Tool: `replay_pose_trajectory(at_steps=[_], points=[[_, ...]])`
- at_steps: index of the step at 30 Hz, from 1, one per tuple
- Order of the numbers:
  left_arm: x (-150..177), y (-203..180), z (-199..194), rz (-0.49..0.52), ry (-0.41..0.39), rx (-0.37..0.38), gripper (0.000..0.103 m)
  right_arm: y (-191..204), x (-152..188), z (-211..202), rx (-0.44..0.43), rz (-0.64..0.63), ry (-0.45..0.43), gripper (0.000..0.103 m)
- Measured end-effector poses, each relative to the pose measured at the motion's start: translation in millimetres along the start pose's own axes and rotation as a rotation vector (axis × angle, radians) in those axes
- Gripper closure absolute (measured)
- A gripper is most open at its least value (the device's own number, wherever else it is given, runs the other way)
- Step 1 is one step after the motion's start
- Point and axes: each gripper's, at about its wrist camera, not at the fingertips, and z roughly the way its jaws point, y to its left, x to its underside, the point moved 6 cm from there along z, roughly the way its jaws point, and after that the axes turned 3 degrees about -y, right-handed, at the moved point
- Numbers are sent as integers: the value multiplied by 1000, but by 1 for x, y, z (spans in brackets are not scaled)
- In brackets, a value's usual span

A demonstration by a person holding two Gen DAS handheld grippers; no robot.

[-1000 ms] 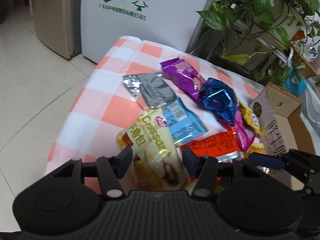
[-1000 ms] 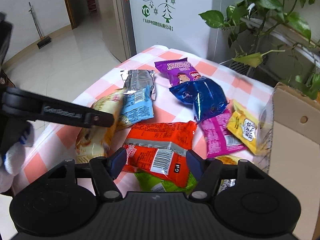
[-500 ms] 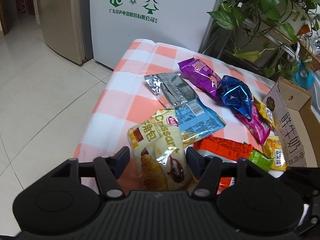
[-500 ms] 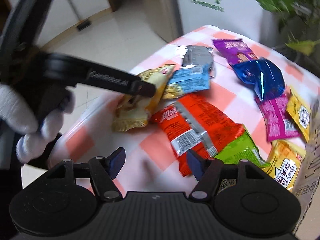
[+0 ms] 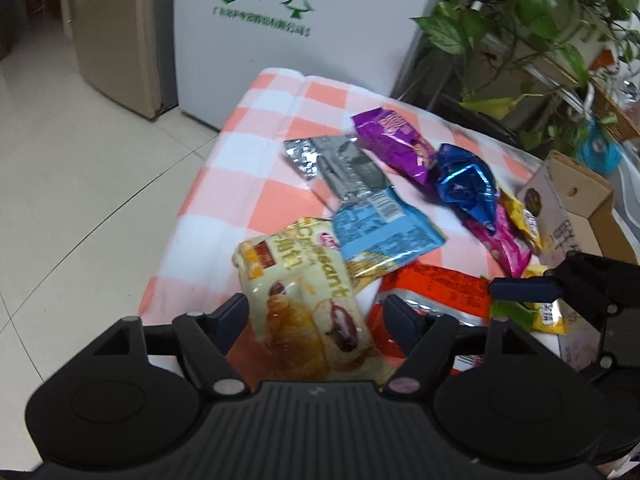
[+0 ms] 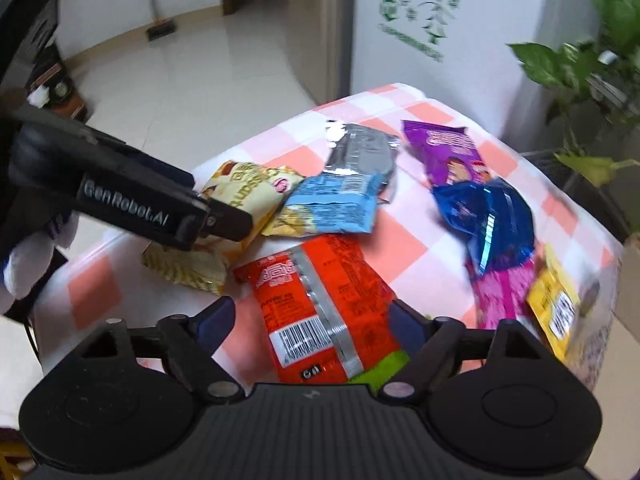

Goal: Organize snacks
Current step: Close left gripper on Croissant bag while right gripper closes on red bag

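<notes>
L gripper (image 5: 314,314): jaws opening, croissant pack (image 5: 308,296) lies between them. Pads look clear of the wrapper on both sides, so not a grip right now.
R gripper (image 6: 310,318): jaws opening wide, straddling the red pack (image 6: 320,304); gaps show on both sides, nothing pinched.
Croissant pack: near-left corner of the checked cloth (image 5: 248,152), long axis running away from L gripper, roughly in line with its fingers. Far end tucked just under the blue pack (image 5: 384,232).
Red pack: flat on cloth, barcode end toward R gripper, long axis tilted a bit left going away. Lies over a green pack (image 6: 380,368).
Other snacks: silver (image 5: 340,168), purple (image 5: 394,144), dark-blue foil (image 5: 468,188), pink (image 5: 504,244), yellow (image 5: 524,220), all farther back toward the right.
Box (image 5: 572,216): cardboard, open, at right edge of cloth; prob. the drop spot, can't confirm.
Key relation: 2 packs side by side, each dead ahead of its own gripper; red pack sits nearer the box, so R hand looks better placed for a 1st carry.
Next (guess): either jaw set would need to close across the short width of its pack, not lengthwise.
Risk: lifting the croissant pack could drag the blue pack along.
</notes>
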Motion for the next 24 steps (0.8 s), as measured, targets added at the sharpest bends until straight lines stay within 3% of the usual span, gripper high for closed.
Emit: replay_pose_trajectory(at_steps=[13,17,24], points=[[8,5,22,-20,62,-45,16,-6,-8,28,5,-55,2,4],[11,6,31,-22,84,-75,14,-2,-4,40,0,-71,41,4],[15,9,36,-6,91,-101,1,0,-3,36,2,-57,56,8]])
